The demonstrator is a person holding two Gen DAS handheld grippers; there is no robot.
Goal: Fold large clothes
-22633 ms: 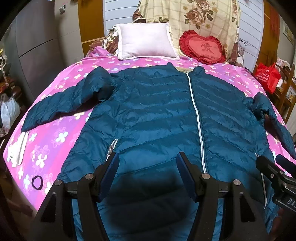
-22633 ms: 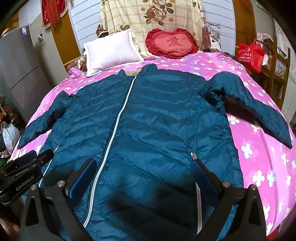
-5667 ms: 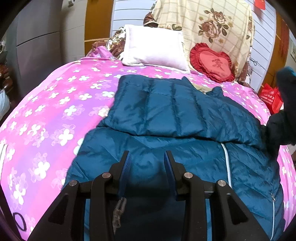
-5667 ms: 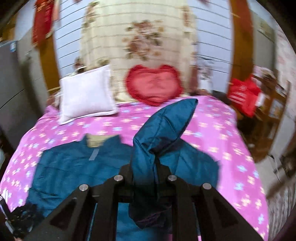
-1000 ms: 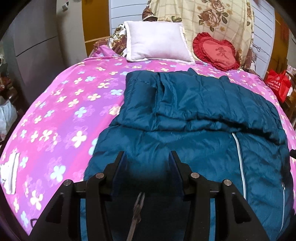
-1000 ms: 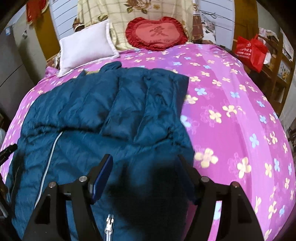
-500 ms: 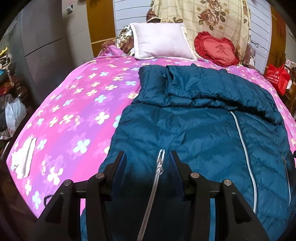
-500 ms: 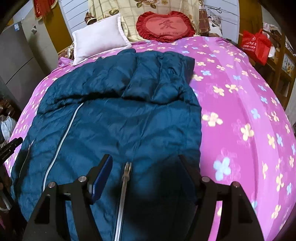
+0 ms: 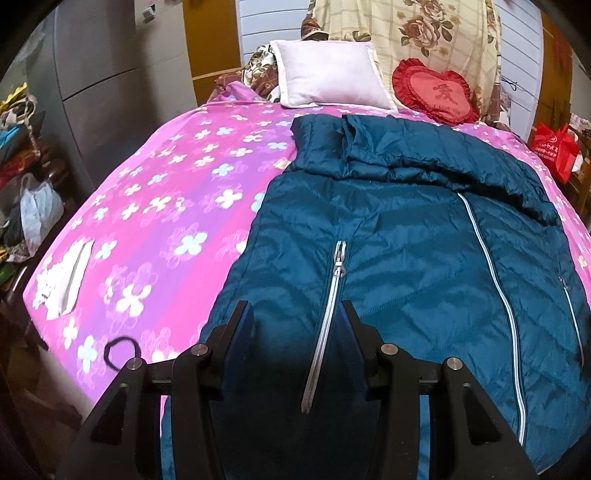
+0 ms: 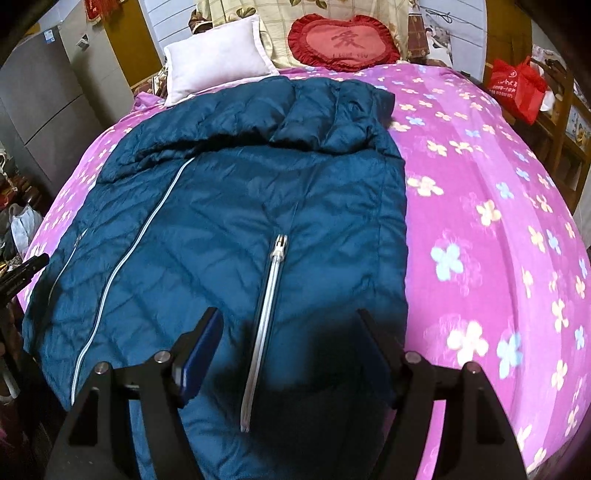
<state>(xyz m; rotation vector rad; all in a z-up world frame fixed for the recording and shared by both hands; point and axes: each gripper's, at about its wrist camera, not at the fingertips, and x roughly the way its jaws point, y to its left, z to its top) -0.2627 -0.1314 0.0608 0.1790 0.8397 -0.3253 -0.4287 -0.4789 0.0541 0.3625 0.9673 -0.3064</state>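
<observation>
A: Left gripper (image 9: 293,321) narrow, nothing gripped. Right gripper (image 10: 290,325) wide, opening, empty.
B: Jacket (image 9: 406,251)?
A: One, flat on bed (image 9: 155,206), sleeves folded in. Two pillows (image 9: 328,74) at 12 o'clock.

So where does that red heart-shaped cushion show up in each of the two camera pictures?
Left wrist view: red heart cushion upper right, right of the white pillow.
Right wrist view: red heart cushion top centre, right of the white pillow.
Shared landmark: the white pillow.

Grey cabinet (image 9: 103,74) left of the bed (image 9: 166,206); white panelled wall (image 9: 273,22) behind.
</observation>
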